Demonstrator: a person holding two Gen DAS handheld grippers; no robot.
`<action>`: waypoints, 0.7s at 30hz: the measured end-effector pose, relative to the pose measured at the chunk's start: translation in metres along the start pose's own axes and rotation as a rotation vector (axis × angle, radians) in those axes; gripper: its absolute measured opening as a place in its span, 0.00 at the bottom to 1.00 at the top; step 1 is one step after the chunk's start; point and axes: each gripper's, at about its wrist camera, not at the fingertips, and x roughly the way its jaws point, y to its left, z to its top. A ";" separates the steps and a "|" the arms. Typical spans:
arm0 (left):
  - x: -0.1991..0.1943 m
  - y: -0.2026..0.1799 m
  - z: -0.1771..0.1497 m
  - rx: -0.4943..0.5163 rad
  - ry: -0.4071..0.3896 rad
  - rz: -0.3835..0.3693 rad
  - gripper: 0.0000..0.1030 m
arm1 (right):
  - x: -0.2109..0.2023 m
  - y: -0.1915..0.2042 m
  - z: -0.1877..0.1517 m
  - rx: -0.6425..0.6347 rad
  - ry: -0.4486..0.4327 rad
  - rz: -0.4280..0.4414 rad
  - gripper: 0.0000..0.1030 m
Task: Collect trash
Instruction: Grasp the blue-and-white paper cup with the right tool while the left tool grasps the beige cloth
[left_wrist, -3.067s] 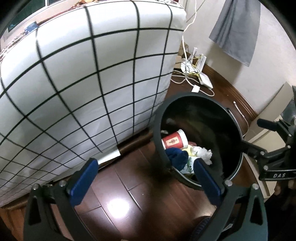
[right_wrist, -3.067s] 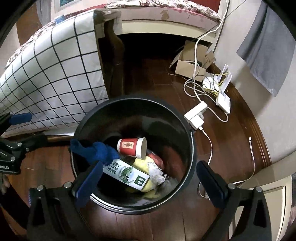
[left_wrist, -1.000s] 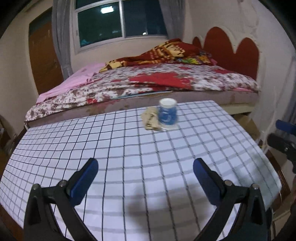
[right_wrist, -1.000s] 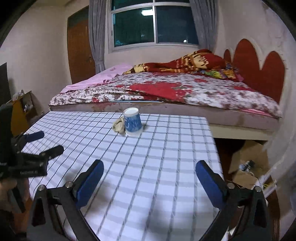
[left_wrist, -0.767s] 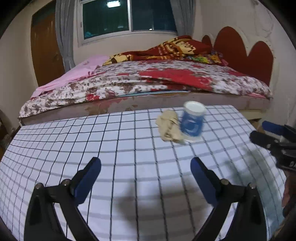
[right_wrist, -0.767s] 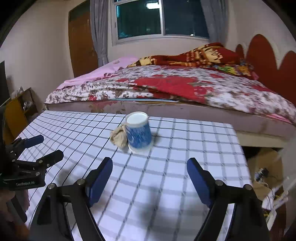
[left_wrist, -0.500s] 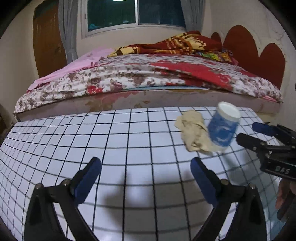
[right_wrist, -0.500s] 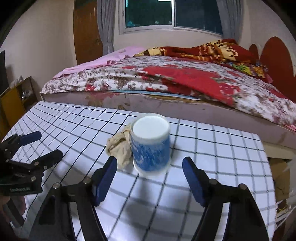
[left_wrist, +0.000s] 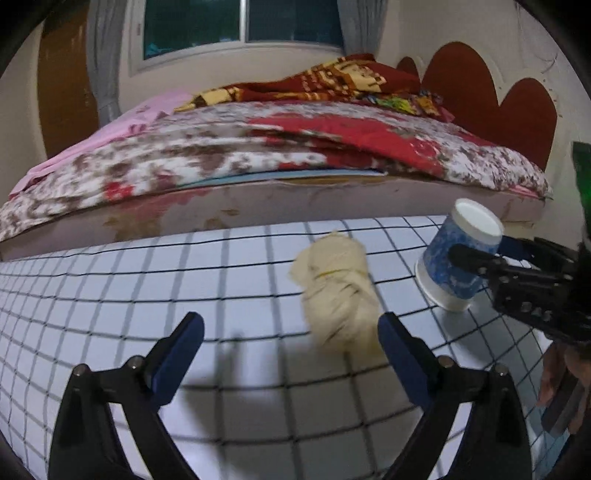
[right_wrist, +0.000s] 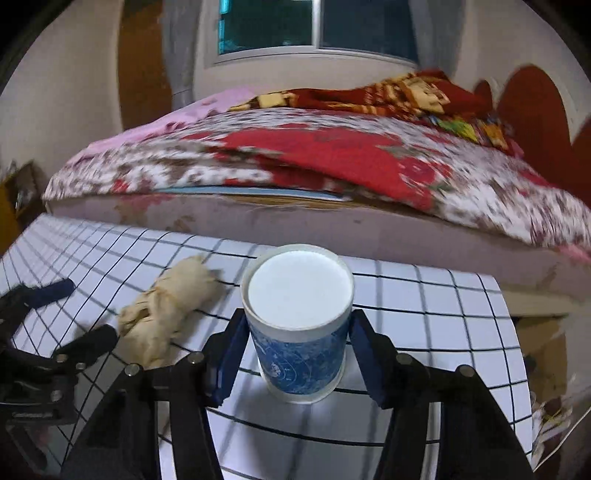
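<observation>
My right tongs sat low in the centre of the right view, jaws closing around the blue cup, which stood upright between them on the checked table. The pads lay just beside the cup's walls; whether they had touched yet was hard to tell. I took the cup square-on, rim toward the lens, probably so the pads would meet its sides evenly and not tip it.

My left tongs filled the bottom of the left view, jaws still wide though narrowing slightly, with nothing gripped. The crumpled rag lay on the table just above and between the tips, nearer the right-hand finger. That spread suited a soft, lumpy bundle, I judged.

In the left view the cup stood at right, partly masked by the right tongs' dark finger. A hand showed only as a sliver at the lower right edge. Motion blur smeared the rag and the bed behind. No bin was in frame.
</observation>
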 end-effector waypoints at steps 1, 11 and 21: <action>0.003 -0.004 0.002 0.009 0.005 0.003 0.90 | 0.001 -0.005 0.000 0.003 0.002 0.005 0.56; 0.046 -0.024 0.014 0.028 0.103 0.010 0.77 | 0.018 -0.001 0.001 -0.037 0.087 0.024 0.61; 0.062 -0.023 0.014 0.021 0.149 -0.017 0.57 | 0.018 -0.007 -0.006 -0.024 0.073 0.046 0.54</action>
